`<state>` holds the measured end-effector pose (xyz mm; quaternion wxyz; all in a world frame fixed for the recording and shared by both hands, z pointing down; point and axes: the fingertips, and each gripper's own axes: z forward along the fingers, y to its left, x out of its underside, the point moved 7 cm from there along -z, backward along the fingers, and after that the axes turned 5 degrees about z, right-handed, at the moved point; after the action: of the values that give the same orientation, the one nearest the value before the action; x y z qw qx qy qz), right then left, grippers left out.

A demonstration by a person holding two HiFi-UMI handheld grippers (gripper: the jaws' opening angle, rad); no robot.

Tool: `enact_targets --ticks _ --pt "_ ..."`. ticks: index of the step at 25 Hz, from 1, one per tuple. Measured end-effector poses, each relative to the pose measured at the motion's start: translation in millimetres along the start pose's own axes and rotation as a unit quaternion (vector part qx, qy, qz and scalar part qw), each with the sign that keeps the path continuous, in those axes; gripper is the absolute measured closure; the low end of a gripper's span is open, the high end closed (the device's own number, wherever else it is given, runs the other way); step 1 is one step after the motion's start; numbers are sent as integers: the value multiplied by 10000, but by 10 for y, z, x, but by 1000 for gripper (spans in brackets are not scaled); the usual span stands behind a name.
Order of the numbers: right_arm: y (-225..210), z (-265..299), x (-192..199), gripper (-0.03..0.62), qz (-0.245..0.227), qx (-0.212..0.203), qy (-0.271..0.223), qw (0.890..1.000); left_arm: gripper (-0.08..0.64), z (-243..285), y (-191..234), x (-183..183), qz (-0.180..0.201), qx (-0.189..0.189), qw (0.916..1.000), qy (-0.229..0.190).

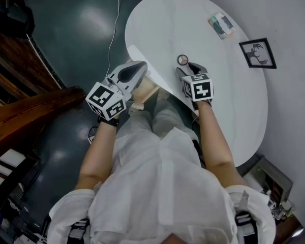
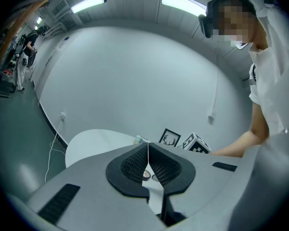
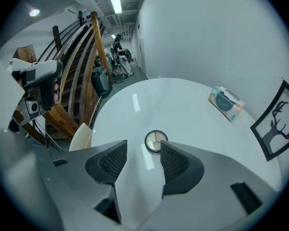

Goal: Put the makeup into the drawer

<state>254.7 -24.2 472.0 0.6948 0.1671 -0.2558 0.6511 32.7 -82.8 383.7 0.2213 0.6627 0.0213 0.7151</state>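
1. One makeup compact point(image 3: 155, 141) on the counter point(image 1: 234, 100), just ahead of the right claw point(image 3: 143, 157), which is spread wide and empty.
2. Left claw point(image 2: 148, 153) is pinched closed, empty.
3. One deer picture point(image 1: 257, 53), one packet point(image 1: 221, 25), I think.

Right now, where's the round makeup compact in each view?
Head view: compact, upper middle.
Left gripper view: a sliver behind the shut left tongs, lower middle.
Right gripper view: centre, beyond the open right tongs.
Shared landmark: deer picture.
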Motion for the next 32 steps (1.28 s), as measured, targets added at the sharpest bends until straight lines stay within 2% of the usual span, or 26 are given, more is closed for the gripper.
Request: enact_targets --ticks 6,18,32 --pt "-173 179 -60 359 -171 -54 219 9996 541 176 96 16 -100 -123 9999 -25" --pt "-245 474 -140 356 -666 -159 672 9954 541 363 283 85 -316 -360 9988 -113" --pt "-150 538 -176 382 -848 -91 883 9924 541 47 421 87 -379 -711 9963 -287"
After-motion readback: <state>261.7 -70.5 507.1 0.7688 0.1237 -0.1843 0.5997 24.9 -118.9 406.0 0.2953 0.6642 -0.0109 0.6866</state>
